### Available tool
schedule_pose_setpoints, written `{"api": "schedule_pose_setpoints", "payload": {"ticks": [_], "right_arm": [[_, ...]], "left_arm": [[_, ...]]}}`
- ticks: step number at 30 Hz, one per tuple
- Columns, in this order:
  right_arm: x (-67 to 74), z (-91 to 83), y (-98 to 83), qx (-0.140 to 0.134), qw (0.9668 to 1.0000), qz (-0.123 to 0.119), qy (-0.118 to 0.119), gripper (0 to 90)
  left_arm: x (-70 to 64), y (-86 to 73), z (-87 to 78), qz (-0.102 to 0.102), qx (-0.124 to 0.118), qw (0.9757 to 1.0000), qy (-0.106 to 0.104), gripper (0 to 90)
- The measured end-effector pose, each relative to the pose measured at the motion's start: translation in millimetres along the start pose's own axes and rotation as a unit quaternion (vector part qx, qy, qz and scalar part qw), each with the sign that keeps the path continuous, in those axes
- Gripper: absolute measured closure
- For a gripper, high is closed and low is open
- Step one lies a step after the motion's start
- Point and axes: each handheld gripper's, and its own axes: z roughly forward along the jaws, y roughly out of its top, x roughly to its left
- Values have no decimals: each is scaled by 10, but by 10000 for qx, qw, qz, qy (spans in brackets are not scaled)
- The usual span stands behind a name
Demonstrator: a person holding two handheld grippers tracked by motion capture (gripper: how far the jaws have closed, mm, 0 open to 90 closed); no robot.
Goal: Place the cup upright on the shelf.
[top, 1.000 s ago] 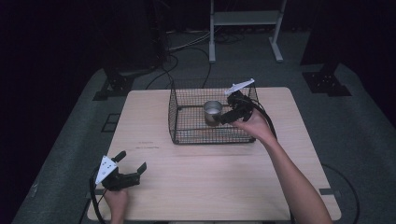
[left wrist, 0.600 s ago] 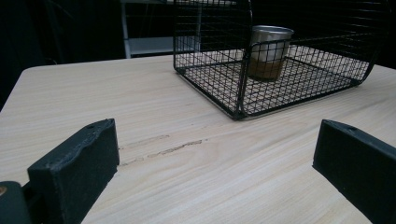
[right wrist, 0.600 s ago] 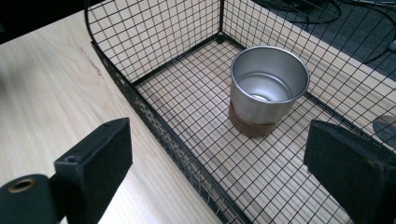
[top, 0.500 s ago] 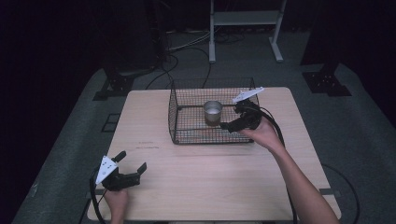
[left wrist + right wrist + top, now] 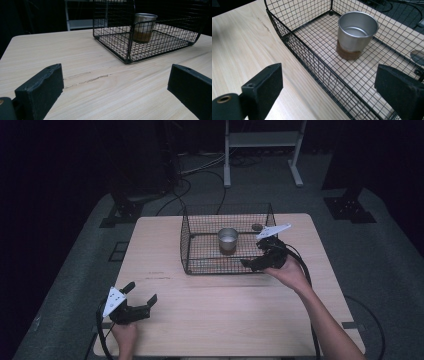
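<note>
A steel cup (image 5: 228, 239) with a brown base stands upright inside a black wire basket (image 5: 200, 267) at the table's middle back. My right gripper (image 5: 254, 256) hovers open over the basket's near right corner, empty, a short way from the cup. In the right gripper view the cup (image 5: 357, 32) lies ahead, beyond the basket wall (image 5: 312, 62), with the right gripper (image 5: 329, 85) wide apart. My left gripper (image 5: 141, 293) rests open near the table's front left, far from the basket. In the left gripper view, the left gripper (image 5: 115, 87) frames bare wood, with cup (image 5: 143, 26) and basket (image 5: 125, 50) far off.
The light wooden table (image 5: 225, 315) has free room in front of and left of the basket. A small dark round thing (image 5: 257, 226) lies by the basket's far right corner. A white metal stand (image 5: 262, 150) and cables are on the floor behind.
My right gripper has drawn back from the cup toward the basket's near right corner, leaving the cup standing in the basket. The left gripper has stayed put.
</note>
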Motion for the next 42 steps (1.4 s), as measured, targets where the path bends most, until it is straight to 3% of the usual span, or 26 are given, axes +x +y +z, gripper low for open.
{"api": "schedule_pose_setpoints", "payload": {"ticks": [11,32,42], "right_arm": [[11,-152,-158,-82,9999,62,-69,75],[80,-262,-563,-50,9998,153,-100,75],[47,-289,-776,1,9993,374,-88,74]], "left_arm": [[0,1,2,9,12,10000,8,0],[-6,-1,5,19,32,10000,20,0],[-5,0,5,20,48,10000,28,0]]}}
